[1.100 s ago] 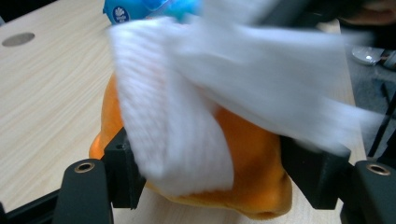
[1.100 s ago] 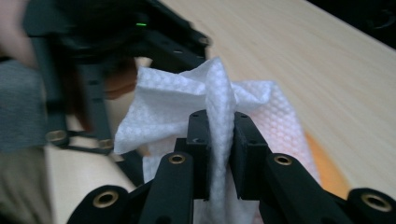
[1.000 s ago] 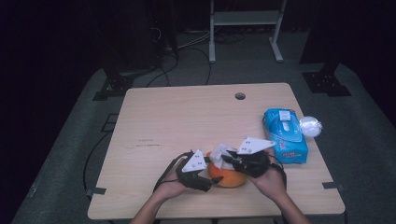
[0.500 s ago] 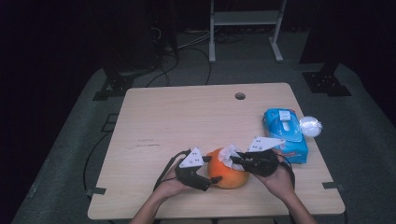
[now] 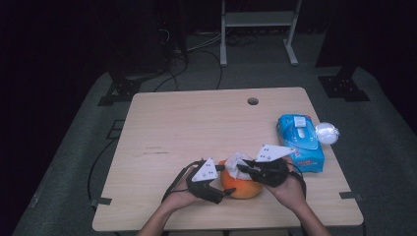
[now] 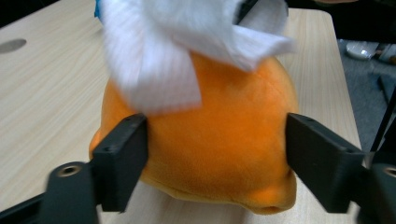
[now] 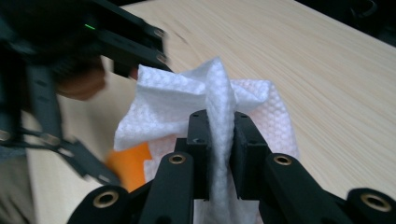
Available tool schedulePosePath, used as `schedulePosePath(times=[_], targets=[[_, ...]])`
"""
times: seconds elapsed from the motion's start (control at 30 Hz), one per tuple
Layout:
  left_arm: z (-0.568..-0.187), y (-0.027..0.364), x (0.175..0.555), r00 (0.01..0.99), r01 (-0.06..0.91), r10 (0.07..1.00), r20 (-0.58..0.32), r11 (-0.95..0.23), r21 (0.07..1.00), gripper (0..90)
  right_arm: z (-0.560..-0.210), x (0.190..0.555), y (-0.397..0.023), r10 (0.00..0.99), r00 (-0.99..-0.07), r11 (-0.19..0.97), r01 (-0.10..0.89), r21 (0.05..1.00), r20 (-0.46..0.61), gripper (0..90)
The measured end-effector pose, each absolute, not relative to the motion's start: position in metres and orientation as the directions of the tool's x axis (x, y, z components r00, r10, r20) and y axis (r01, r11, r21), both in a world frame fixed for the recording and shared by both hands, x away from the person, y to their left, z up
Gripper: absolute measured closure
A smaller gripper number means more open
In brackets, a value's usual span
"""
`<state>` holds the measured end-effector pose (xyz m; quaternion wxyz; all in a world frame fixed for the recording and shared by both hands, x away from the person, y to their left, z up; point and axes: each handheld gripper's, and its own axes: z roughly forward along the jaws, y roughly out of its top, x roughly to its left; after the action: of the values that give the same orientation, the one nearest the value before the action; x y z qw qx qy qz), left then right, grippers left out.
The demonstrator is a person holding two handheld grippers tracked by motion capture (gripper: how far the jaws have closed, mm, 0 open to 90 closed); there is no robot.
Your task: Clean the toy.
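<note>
Near the front edge of the worktop [image 5: 196, 123] sits an orange plush toy [image 5: 241, 186], soft and rounded, with a tool on either side of it. The left tool [image 5: 222, 180] has its jaws standing on both flanks of the toy; seen from the left gripper view, the orange plush toy [image 6: 224, 154] bulges between the two black jaws, which have just been opening. The left jaw meets the fabric at its edge and the right one stands at the toy's side with no dent in the plush, so the jaws are spread and not squeezing.

The right tool [image 5: 242, 168] comes in from the other side, above the toy. Its jaws are pressed together on a white wipe [image 5: 237, 161]; in the right gripper view the white wipe [image 7: 219, 116] is pinched into a ridge between the two pads and fans out beyond them, draping over the top of the toy.

Just beyond the right tool, toward the worktop's right edge, lies a blue wipes pack [image 5: 300, 142] with its white flap lid shut, so what it holds stays hidden. A small clear crumpled bag [image 5: 326, 132] rests against the pack's far right side.
</note>
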<state>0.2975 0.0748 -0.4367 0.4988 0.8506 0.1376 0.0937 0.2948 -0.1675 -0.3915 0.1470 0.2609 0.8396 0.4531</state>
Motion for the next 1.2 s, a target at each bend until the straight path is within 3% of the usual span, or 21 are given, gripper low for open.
schedulePosePath(times=[0.1, 0.27, 0.4, 0.47, 0.67, 0.83, 0.97, 1.13, 1.2], targets=[[-0.439, 0.075, 0.303, 0.934, 0.208, 0.354, -0.043, -0.441, 0.873, 9.6, -0.399, 0.298, -0.174, 0.574, -0.819, 0.449, 0.332, 0.829, 0.016, 78.5], [-0.441, 0.075, 0.309, 0.922, 0.269, 0.371, -0.108, -0.415, 0.869, 5.7, -0.399, 0.297, -0.172, 0.56, -0.828, 0.473, 0.326, 0.819, 0.007, 78.6], [-0.441, 0.075, 0.305, 0.933, 0.225, 0.355, -0.064, -0.435, 0.872, 22.0, -0.398, 0.295, -0.17, 0.55, -0.835, 0.485, 0.331, 0.81, 0.012, 78.7], [-0.44, 0.073, 0.303, 0.933, 0.208, 0.357, -0.041, -0.446, 0.871, 24.1, -0.395, 0.292, -0.166, 0.549, -0.836, 0.489, 0.312, 0.814, -0.01, 78.6], [-0.436, 0.063, 0.291, 0.948, 0.097, 0.309, 0.074, -0.505, 0.857, 24.1, -0.388, 0.279, -0.143, 0.491, -0.87, 0.511, 0.253, 0.821, -0.038, 78.6], [-0.435, 0.062, 0.287, 0.95, 0.05, 0.286, 0.125, -0.534, 0.844, 24.1, -0.387, 0.286, -0.149, 0.533, -0.846, 0.489, 0.274, 0.828, -0.035, 78.6], [-0.438, 0.066, 0.289, 0.954, 0.056, 0.277, 0.113, -0.536, 0.842, 23.7, -0.391, 0.295, -0.172, 0.578, -0.816, 0.47, 0.317, 0.823, -0.016, 78.5], [-0.433, 0.066, 0.293, 0.951, 0.132, 0.308, 0.018, -0.461, 0.878, 11.3, -0.396, 0.292, -0.172, 0.565, -0.825, 0.466, 0.33, 0.821, 0.011, 78.6], [-0.433, 0.065, 0.294, 0.948, 0.136, 0.317, 0.016, -0.453, 0.881, 10.3, -0.396, 0.29, -0.166, 0.548, -0.836, 0.471, 0.323, 0.821, 0.015, 78.5]])
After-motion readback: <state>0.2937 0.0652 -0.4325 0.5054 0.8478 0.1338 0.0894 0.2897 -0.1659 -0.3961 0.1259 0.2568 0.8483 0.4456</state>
